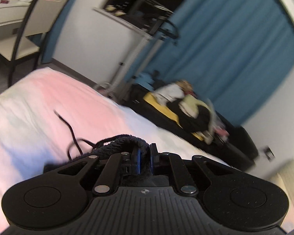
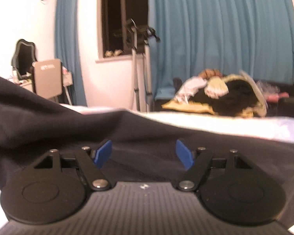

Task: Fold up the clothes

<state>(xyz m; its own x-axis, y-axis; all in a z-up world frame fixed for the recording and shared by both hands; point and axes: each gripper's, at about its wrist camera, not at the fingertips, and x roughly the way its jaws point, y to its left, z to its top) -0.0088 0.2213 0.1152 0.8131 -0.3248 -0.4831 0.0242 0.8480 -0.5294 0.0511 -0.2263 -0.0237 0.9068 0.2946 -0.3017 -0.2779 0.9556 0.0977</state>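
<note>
Left gripper [image 1: 145, 159] is clenched on a ribbed edge of the dark garment [image 2: 68, 121], held above the bed [image 1: 49, 101], cord dangling. Right gripper [image 2: 144, 155] stands released, garment spread directly under and ahead of it. Only the right view shows the cloth rising leftward
</note>
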